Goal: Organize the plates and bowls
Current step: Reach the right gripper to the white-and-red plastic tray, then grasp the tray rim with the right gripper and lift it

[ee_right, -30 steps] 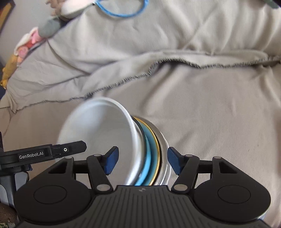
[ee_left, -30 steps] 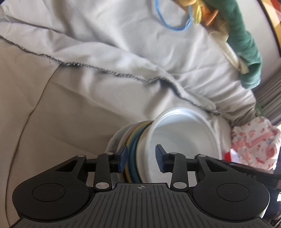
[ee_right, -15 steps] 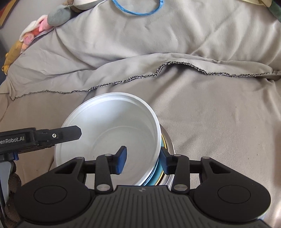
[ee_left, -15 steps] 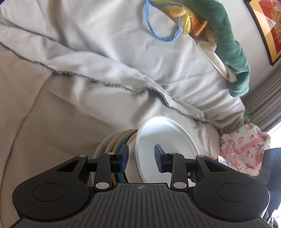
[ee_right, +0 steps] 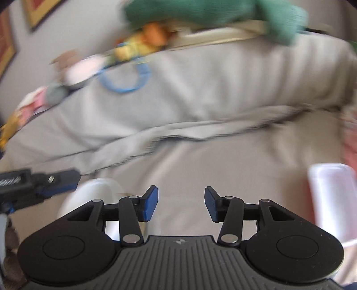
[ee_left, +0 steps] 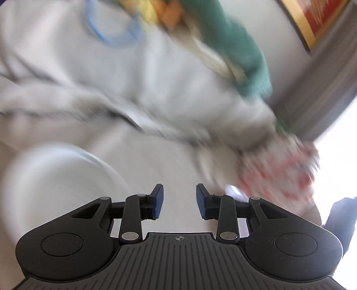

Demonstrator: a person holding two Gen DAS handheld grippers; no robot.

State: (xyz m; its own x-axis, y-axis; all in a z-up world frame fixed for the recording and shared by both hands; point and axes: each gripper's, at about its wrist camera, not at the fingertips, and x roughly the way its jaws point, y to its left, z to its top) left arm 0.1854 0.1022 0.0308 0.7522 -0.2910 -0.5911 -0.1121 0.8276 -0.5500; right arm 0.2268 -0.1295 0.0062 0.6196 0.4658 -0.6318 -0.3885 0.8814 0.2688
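The grey sheet (ee_right: 200, 125) carries everything; the white bowl (ee_left: 55, 178) sits toward its near left edge, probably left there as finished. Left gripper (ee_left: 179, 204) is half open and empty; right gripper (ee_right: 181, 204) is opening, nothing between its jaws

Both tongs (ee_left: 179, 201) (ee_right: 181, 204) are black with ribbed bases, silver screws and blue pads (ee_left: 158, 200).

left wrist: close, angled down over the bed cover (ee_left: 156, 93) | right wrist: same tilt | shared: blue ring (ee_right: 125, 78), green cloth (ee_right: 200, 11) at far edge
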